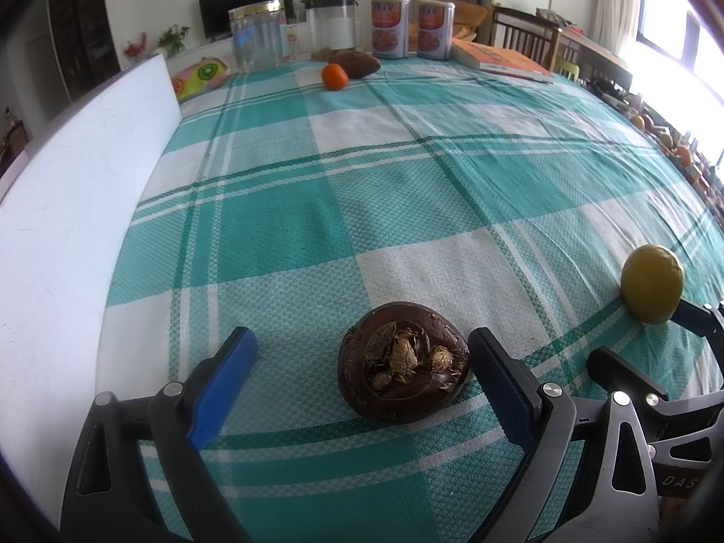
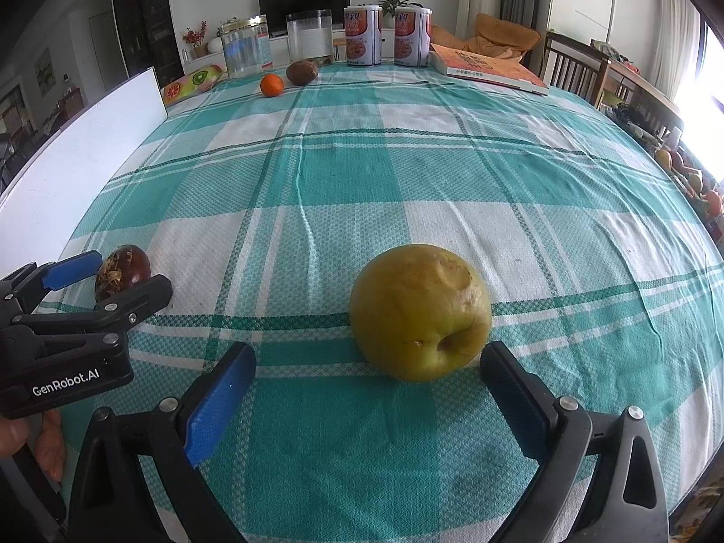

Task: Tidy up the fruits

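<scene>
A dark brown mangosteen (image 1: 402, 362) lies on the checked tablecloth between the fingers of my open left gripper (image 1: 362, 353), close to the right finger. It also shows in the right wrist view (image 2: 122, 271), with the left gripper (image 2: 113, 273) around it. A yellow-green apple (image 2: 421, 312) lies just ahead of my open right gripper (image 2: 369, 362), nearer its right finger. The apple also shows in the left wrist view (image 1: 651, 283). A small orange (image 1: 335, 77) and a brown fruit (image 1: 355, 64) lie at the far side of the table.
A white board (image 1: 68, 226) stands along the table's left edge. At the far edge stand a clear jar (image 1: 259, 38), a clear container (image 1: 334, 29), two cans (image 1: 390, 26) and an orange book (image 1: 502, 61). Chairs and more fruit are at the right.
</scene>
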`<state>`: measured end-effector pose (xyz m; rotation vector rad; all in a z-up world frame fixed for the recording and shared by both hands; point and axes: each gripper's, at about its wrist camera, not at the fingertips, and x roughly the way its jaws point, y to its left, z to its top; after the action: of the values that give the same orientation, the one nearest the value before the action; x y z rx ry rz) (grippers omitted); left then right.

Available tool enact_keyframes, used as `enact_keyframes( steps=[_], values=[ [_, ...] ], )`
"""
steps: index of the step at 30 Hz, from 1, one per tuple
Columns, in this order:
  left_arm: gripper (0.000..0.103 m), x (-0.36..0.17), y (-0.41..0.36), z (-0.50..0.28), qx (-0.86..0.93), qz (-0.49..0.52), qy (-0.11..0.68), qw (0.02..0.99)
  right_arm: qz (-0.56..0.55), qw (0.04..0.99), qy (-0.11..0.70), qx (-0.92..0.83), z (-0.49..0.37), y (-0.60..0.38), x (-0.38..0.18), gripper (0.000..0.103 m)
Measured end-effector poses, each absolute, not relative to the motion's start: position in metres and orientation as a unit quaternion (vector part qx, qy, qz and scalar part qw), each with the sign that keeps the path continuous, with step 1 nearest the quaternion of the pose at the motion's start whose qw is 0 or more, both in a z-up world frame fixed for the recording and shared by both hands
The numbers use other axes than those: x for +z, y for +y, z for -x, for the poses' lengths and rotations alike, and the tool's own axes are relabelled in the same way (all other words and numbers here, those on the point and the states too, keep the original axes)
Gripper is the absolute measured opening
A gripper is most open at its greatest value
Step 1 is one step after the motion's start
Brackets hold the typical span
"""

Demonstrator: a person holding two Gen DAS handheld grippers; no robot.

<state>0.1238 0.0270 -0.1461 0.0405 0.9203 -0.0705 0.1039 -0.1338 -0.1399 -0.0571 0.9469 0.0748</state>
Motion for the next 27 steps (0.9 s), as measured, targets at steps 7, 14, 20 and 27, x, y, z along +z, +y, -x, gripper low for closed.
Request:
enact_keyframes(
  steps=[7, 14, 20, 27],
  values=[
    [0.096, -0.146, 0.027, -0.124, -0.034, -0.020, 0.444, 0.895, 0.028, 0.889, 0.456, 0.036, -0.104, -0.134, -0.139, 0.100],
    [0.096, -0.146, 0.027, -0.124, -0.034, -0.020, 0.444, 0.895, 0.028, 0.889, 0.456, 0.036, -0.104, -0.134, -0.139, 0.100],
    [0.096, -0.146, 0.027, -0.123, -0.034, -0.019, 0.444, 0.895, 0.027, 0.889, 0.456, 0.036, -0.104, -0.134, -0.138, 0.100],
    [0.092, -0.141, 0.031, -0.123, -0.053, -0.003, 0.452, 0.890, -0.027, 0.897, 0.436, 0.057, -0.101, -0.147, -0.132, 0.091]
  ],
)
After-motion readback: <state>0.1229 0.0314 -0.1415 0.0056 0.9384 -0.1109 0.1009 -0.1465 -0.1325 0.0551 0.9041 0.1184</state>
